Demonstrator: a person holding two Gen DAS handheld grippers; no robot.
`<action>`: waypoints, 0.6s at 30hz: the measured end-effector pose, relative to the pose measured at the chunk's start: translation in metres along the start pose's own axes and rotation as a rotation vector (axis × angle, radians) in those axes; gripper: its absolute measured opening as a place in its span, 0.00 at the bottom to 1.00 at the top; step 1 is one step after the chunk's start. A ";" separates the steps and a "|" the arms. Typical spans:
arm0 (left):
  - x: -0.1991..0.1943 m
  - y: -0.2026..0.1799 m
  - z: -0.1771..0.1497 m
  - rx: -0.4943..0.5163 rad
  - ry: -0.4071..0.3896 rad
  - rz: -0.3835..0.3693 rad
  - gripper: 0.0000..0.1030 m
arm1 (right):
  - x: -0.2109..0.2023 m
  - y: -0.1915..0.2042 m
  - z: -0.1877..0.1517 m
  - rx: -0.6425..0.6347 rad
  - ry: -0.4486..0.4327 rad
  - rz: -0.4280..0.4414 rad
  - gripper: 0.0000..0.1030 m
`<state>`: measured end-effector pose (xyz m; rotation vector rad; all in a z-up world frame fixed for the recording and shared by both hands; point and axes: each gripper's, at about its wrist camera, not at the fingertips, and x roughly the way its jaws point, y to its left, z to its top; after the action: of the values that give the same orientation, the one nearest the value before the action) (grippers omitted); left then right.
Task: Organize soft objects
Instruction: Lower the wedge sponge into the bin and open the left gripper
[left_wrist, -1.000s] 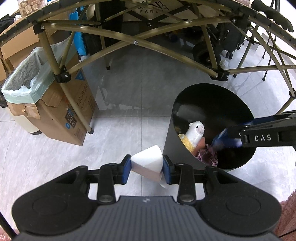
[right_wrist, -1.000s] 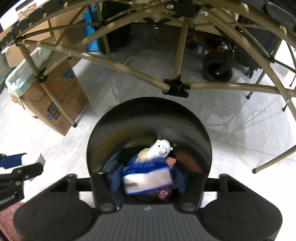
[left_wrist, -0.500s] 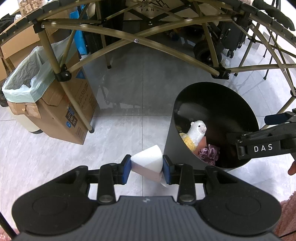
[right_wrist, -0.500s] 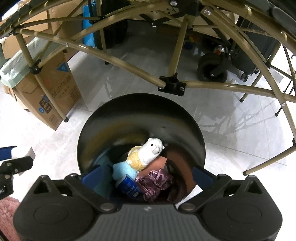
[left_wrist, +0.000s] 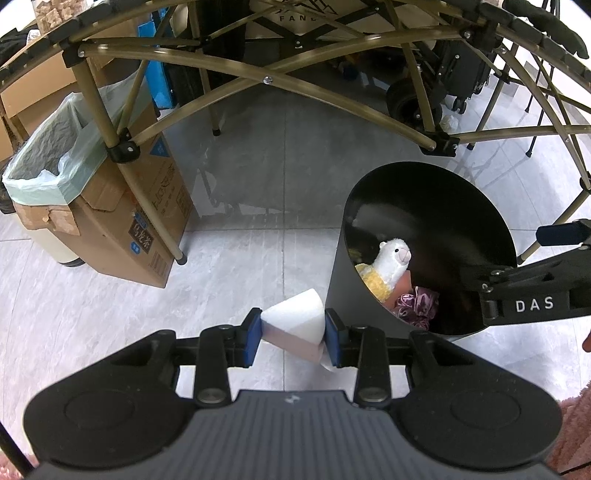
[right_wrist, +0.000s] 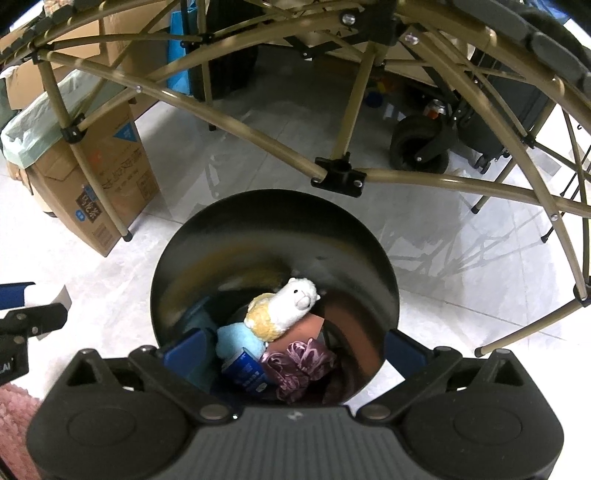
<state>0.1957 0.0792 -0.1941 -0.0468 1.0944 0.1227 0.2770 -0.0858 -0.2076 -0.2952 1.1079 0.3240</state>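
In the left wrist view we see the left gripper (left_wrist: 293, 336) with its jaws closed narrowly on a white foam wedge (left_wrist: 295, 320), its blue pads pressing both sides at lower centre of the frame. Just right of the wedge stands the black bin (left_wrist: 369, 306), tilted open toward us.

In the right wrist view the right gripper (right_wrist: 293, 356) has its jaws spread wide; they have just been opening and nothing sits between them. Both blue pads straddle the near rim of the black bin (right_wrist: 273, 218) at lower centre.

Inside the bin we find a white alpaca plush (right_wrist: 284, 308) on top, a light blue soft toy (right_wrist: 236, 339) to its lower left, a blue packet (right_wrist: 245, 371) below that, and a purple scrunchie (right_wrist: 299, 363) to the right.

A cardboard box (left_wrist: 122, 225) stands on the floor at the left.
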 end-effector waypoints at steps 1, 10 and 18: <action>0.000 0.000 0.000 0.000 0.000 0.000 0.35 | -0.001 -0.001 -0.001 -0.002 -0.001 -0.003 1.00; 0.001 -0.013 0.004 0.022 -0.004 -0.009 0.35 | -0.018 -0.009 -0.010 -0.016 -0.027 -0.035 1.00; -0.001 -0.039 0.011 0.063 -0.030 -0.019 0.35 | -0.035 -0.027 -0.021 0.008 -0.050 -0.058 1.00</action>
<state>0.2098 0.0417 -0.1886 0.0010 1.0667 0.0712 0.2562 -0.1220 -0.1830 -0.3100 1.0498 0.2745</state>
